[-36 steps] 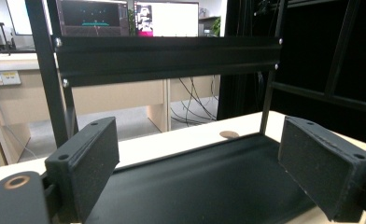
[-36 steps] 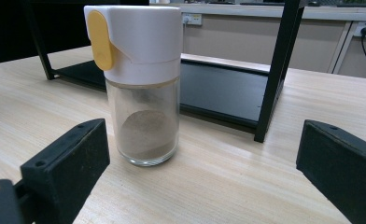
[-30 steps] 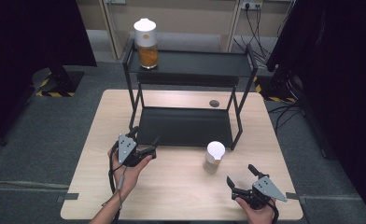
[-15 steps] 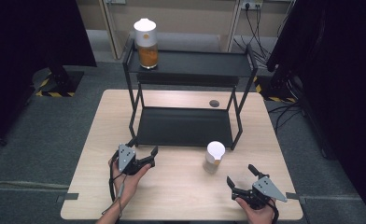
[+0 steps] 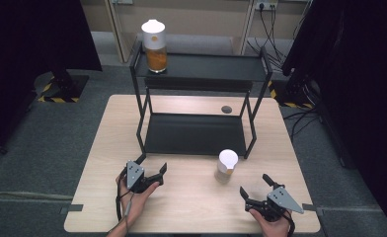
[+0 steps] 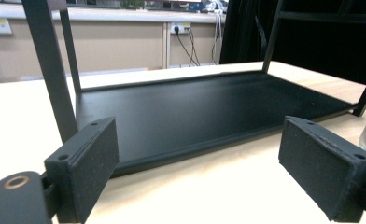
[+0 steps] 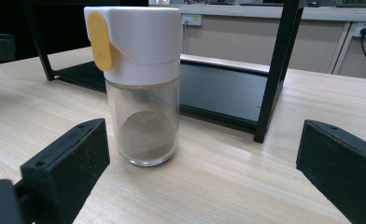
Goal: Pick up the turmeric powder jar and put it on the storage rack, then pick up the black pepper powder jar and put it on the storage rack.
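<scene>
Pale wood is what both your grippers rest over: the table [image 5: 191,207] carries a black two-tier rack [image 5: 196,133] toward its far side, and you hold one tool near each front corner

Your left gripper [image 5: 153,166] sits low over the table just in front of the rack's front left leg, its jaws spread wide with nothing between them. In the left gripper view the pads [image 6: 85,161] frame the rack's lower shelf [image 6: 209,112], which lies flat on the tabletop straight ahead, and the front left post rises just beyond the left pad. A sliver of clear glass shows at the right edge of that view

Your right gripper [image 5: 254,186] is near the front right corner, jaws also spread wide and empty. It points at the shaker jar [image 7: 141,84], which stands upright on the table between the two hands, just in front of the rack's front right leg [image 7: 272,70] and apart from both tools. The jar has a clear glass body, a white cap with a yellow tab on its side, and a low heap of greyish-brown powder at the bottom

A second jar [image 5: 154,45], white-capped and holding orange contents, stands upright at the left end of the rack's top shelf, well apart from both grippers
</scene>
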`<action>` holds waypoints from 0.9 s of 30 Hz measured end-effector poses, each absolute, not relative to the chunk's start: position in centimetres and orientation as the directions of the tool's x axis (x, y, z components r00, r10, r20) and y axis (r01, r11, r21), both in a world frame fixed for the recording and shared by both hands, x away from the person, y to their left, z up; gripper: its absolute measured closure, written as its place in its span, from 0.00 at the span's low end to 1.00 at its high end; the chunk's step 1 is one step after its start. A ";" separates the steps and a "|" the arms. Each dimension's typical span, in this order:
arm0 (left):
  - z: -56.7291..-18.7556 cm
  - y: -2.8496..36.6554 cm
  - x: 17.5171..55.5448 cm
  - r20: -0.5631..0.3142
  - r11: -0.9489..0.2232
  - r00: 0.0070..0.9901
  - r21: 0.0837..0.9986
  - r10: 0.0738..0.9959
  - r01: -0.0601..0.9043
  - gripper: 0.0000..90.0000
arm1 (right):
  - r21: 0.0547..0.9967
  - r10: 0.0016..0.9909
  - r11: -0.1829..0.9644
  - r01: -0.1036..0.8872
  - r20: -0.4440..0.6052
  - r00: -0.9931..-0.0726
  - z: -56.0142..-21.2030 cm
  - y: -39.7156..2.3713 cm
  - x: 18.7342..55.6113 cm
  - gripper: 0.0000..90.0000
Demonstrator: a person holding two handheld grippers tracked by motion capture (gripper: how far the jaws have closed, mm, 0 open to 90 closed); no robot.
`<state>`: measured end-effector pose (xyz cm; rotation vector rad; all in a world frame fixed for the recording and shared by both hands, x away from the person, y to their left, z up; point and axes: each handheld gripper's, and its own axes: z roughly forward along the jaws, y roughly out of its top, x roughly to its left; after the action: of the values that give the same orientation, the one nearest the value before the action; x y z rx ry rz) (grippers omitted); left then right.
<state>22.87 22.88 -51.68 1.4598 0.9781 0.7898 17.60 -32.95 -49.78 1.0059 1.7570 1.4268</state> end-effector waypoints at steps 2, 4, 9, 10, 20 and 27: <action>-51.7 22.9 22.8 -0.053 -0.003 0.426 0.992 0.903 0.130 0.13 | 0.980 0.870 0.115 0.160 -0.021 -0.493 -49.7 -32.9 17.6 0.03; -51.7 22.8 22.7 -0.046 -0.009 0.428 0.992 0.903 0.126 0.13 | 0.981 0.870 0.114 0.158 -0.022 -0.492 -49.8 -32.9 17.6 0.03; -51.8 22.9 22.8 -0.057 0.002 0.425 0.992 0.903 0.129 0.13 | 0.981 0.870 0.112 0.160 -0.019 -0.493 -49.8 -33.0 17.6 0.03; -51.8 22.9 22.7 -0.056 0.001 0.425 0.992 0.903 0.128 0.13 | 0.981 0.869 0.111 0.159 -0.019 -0.494 -49.8 -33.0 17.6 0.03; -51.9 22.8 22.7 -0.043 -0.009 0.428 0.993 0.903 0.118 0.13 | 0.981 0.870 0.115 0.157 -0.023 -0.493 -49.8 -32.9 17.6 0.03; -51.8 22.8 22.7 -0.044 -0.008 0.429 0.993 0.902 0.120 0.13 | 0.983 0.865 0.102 0.155 -0.011 -0.501 -49.9 -33.1 17.6 0.03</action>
<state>22.68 22.84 -51.85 1.4594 0.9626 0.8021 17.55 -33.08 -49.88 1.0017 1.7560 1.4459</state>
